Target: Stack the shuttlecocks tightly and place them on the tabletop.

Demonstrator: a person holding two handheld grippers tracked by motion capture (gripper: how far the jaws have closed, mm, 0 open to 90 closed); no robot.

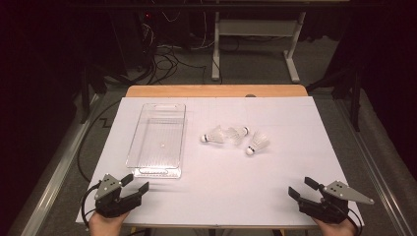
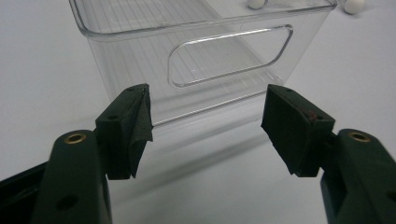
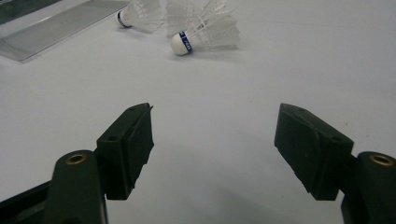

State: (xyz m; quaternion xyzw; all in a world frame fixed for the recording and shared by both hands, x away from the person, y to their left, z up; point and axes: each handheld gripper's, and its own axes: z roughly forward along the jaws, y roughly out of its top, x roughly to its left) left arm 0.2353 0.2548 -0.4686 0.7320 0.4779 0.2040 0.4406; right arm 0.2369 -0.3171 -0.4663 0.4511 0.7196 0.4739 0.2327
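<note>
Left tool (image 1: 134, 185) sits at the lower left of the high view, jaws spread wide with nothing between them, resting low over the white desk (image 1: 221, 182). In the left gripper view that same tool (image 2: 205, 123) looks straight at the near end wall of the clear plastic bin (image 2: 224, 60), handle cut-out square between the two black pads, bin just ahead and not touched.

Right tool (image 1: 305, 189) is at the lower right of the high view, jaws equally wide apart, gripping nothing. Its own view shows the tool (image 3: 212, 144) over bare white surface, shuttlecocks well ahead in the upper part of the frame.

Out from there: the bin (image 1: 158, 140) lies lengthwise left of centre in the high view, looking empty. To its right, three white shuttlecocks lie on their sides in a loose cluster, the left one (image 1: 214, 136), the middle one (image 1: 238, 132), the right one (image 1: 257, 143); the left and middle seem to touch at the feathers, though it is hard to be sure. In the right gripper view the nearest shuttlecock (image 3: 205, 36) shows a blue band at its cork.
</note>
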